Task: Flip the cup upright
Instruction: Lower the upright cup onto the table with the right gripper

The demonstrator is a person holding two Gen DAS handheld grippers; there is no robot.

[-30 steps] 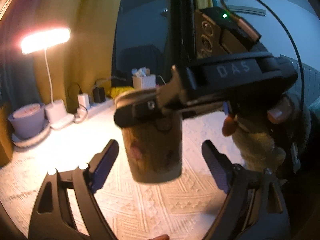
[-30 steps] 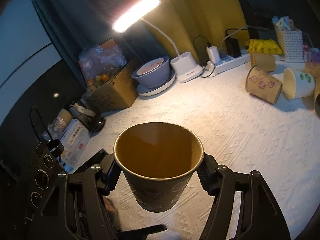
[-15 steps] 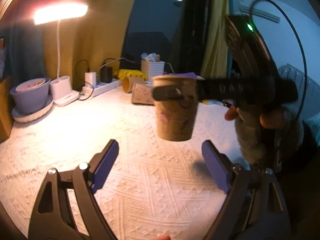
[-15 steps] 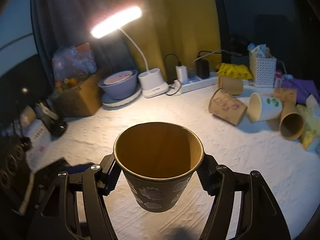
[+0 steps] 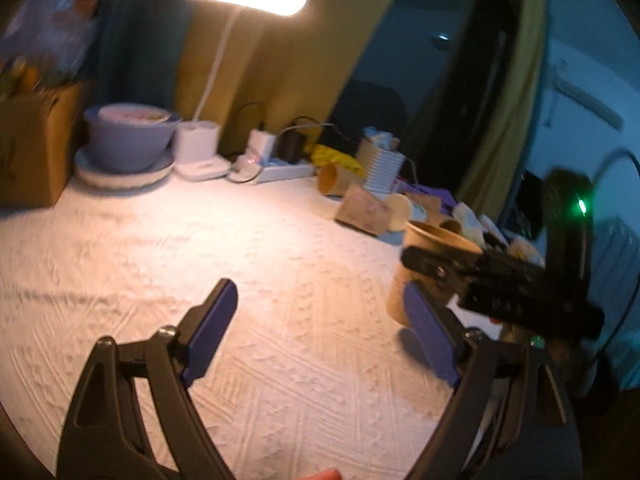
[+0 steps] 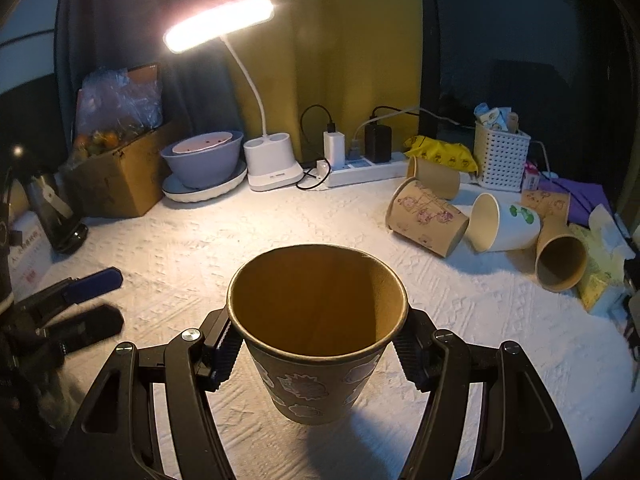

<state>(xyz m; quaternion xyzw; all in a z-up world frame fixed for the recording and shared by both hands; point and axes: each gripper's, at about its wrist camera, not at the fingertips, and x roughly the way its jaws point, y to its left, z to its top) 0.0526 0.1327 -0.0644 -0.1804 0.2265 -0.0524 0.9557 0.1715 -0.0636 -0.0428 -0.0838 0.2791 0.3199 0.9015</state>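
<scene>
On the white cloth [image 6: 200,248] under a lamp [image 6: 220,22], the right gripper [image 6: 318,350] clamps the cup [image 6: 316,332] upright just above the cloth, while the left gripper [image 5: 320,320] gapes wide, holding nothing.

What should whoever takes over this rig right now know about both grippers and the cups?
Right hand-held gripper: shut on the brown paper cup, mouth up, gripped just under the rim; whether its base touches the white tablecloth I cannot tell.
Left hand-held gripper: open, holding nothing, off to the left of the cup.
Done: this cup is turned upright.
Left: set it down and release. Four more cups lie on their sides at the back right: printed brown cup, plain brown cup, white cup, brown cup by the table edge.
</scene>
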